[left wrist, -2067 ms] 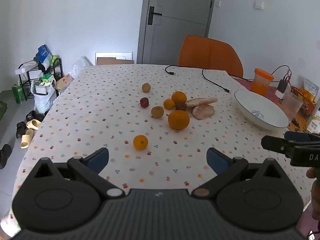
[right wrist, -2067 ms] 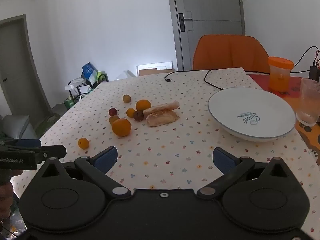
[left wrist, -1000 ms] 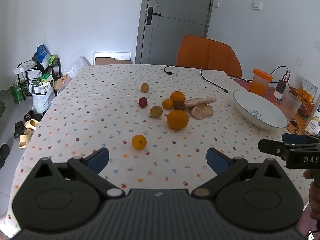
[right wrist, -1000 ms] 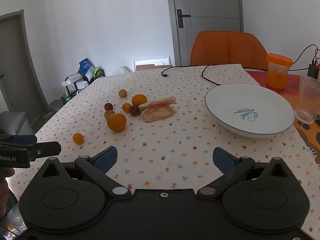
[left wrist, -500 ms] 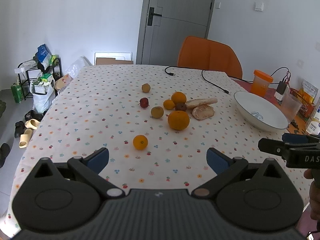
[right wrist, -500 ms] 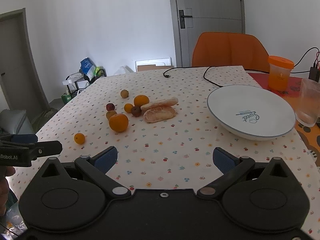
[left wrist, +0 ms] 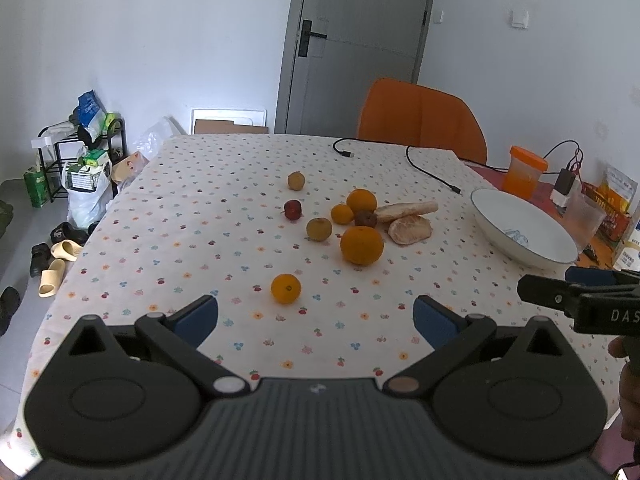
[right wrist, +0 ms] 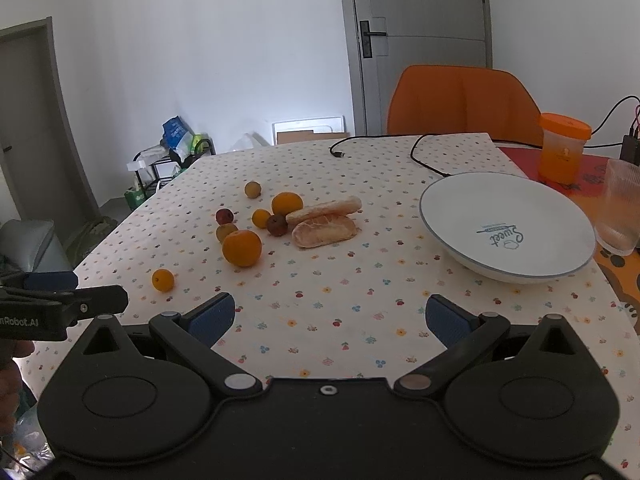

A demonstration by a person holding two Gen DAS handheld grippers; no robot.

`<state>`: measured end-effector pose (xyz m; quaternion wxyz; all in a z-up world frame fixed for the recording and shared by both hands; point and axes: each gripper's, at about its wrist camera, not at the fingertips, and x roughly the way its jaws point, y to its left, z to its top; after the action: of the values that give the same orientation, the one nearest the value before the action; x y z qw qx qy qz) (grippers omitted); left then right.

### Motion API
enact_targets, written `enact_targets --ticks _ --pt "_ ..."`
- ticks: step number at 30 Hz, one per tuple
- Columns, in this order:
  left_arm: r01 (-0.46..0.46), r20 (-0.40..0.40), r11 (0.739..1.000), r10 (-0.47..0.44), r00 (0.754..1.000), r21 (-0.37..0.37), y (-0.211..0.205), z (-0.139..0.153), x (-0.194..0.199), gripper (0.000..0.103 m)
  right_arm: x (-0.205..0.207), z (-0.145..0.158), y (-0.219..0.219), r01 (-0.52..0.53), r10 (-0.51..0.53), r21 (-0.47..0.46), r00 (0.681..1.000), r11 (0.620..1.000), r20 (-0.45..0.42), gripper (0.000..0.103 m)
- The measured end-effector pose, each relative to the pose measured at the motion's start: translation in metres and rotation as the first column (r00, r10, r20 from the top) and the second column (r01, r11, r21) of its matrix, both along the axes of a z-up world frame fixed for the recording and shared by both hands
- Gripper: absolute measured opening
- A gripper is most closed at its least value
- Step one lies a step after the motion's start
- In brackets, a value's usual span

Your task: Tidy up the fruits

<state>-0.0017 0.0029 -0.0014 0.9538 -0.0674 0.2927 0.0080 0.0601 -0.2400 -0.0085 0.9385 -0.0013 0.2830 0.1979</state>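
While nothing is yet gripped, both tools hang back over the near edge of the table (left wrist: 168, 200): left gripper (left wrist: 315, 315) with its blue pads spread wide and empty, right gripper (right wrist: 330, 313) likewise agape, nothing between the fingers. Fruit lies loose on the flowered cloth, mid-table. Small orange (left wrist: 285, 288) sits alone, nearest the left gripper and well apart from the rest. Large orange (left wrist: 361, 245) next, just beside a yellowish round fruit (left wrist: 319, 229). Behind them a cluster: second orange (left wrist: 361, 201), small tangerine (left wrist: 342, 214), dark fruit (left wrist: 365, 219), these three touching or nearly so. Red fruit (left wrist: 293, 209) and a pale one (left wrist: 296, 180) lie farther off to the left. Two bread pieces (right wrist: 324, 224) rest against the cluster, not fruit. White bowl (right wrist: 508, 226) stands empty to the right, near the right gripper's side; likely the collecting place, which would explain that tool waiting there. Judgement: task not begun; the lone small orange looks the easiest first pick. Round fruit may roll if nudged off-centre. Black cable (left wrist: 432, 170) and orange cup (right wrist: 562, 148) lie beyond, clear of the work.
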Motion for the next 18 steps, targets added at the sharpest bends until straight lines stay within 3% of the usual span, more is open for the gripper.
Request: enact_targets --ticks 18 --pt "-0.002 0.066 0.998 0.006 0.998 -0.062 0.006 -0.009 0.007 0.096 0.009 -0.006 0.005 -0.069 0.068 0.047 0.998 0.997 0.007 0.103"
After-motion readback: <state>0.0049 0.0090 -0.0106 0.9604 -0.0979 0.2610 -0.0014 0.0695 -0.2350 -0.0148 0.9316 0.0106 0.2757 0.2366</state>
